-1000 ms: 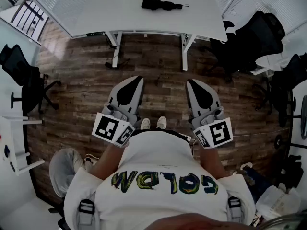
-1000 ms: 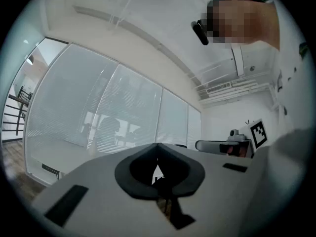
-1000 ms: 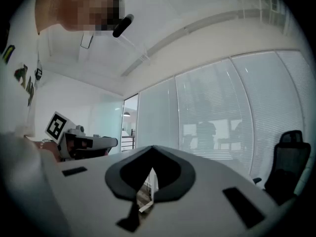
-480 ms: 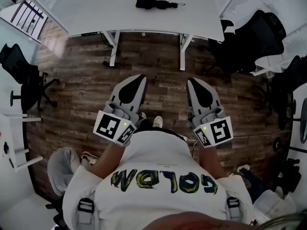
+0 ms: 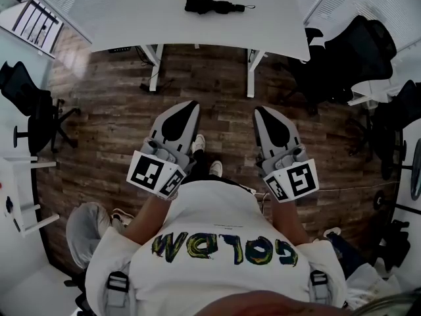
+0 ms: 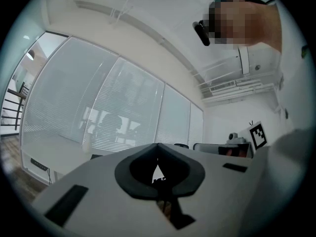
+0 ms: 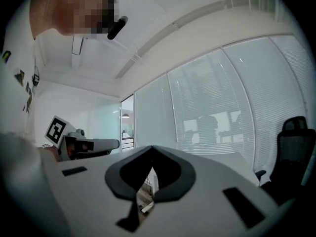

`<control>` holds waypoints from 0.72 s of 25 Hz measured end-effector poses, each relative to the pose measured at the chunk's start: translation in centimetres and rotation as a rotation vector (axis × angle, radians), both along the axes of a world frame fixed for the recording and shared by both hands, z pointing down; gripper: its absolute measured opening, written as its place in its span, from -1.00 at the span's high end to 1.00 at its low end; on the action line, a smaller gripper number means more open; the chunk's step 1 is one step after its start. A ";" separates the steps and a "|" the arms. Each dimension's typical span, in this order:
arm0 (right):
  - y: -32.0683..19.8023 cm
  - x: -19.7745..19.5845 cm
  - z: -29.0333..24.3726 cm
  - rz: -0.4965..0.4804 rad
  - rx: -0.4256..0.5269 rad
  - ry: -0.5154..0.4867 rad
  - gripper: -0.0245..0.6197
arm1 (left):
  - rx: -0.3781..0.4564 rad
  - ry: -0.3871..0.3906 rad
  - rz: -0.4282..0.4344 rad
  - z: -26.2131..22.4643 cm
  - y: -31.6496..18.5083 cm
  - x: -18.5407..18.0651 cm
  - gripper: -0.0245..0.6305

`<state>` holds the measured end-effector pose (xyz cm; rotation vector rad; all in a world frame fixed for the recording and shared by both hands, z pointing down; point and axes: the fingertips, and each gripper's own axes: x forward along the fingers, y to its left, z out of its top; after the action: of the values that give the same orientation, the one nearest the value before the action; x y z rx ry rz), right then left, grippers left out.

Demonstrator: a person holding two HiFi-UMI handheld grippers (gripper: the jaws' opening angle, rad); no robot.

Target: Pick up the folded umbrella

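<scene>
Black folded umbrella (image 5: 214, 6) is left on table (image 5: 131, 18); left gripper (image 5: 190, 105) and right gripper (image 5: 260, 110) are clenched, empty; "GOLD" is read on shirt (image 5: 217, 219).

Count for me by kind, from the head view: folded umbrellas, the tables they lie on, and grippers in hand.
folded umbrella: 1
white table: 1
grippers: 2 (left gripper, right gripper)
Total: 4
</scene>
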<state>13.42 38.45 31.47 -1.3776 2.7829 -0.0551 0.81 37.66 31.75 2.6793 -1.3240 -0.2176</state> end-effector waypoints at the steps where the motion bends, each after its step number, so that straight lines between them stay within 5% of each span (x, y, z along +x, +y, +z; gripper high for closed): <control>1: -0.6 -0.2 0.1 0.002 -0.003 -0.001 0.89 | -0.002 0.002 0.001 0.1 -0.6 -0.1 0.89; 18: -15.7 -9.3 -1.9 0.009 0.030 0.043 0.89 | 0.027 0.033 0.016 -1.7 -15.8 -9.1 0.89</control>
<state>4.09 22.75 29.61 -1.4014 2.7996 0.0165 -8.26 21.82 30.03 2.6962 -1.2985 -0.2783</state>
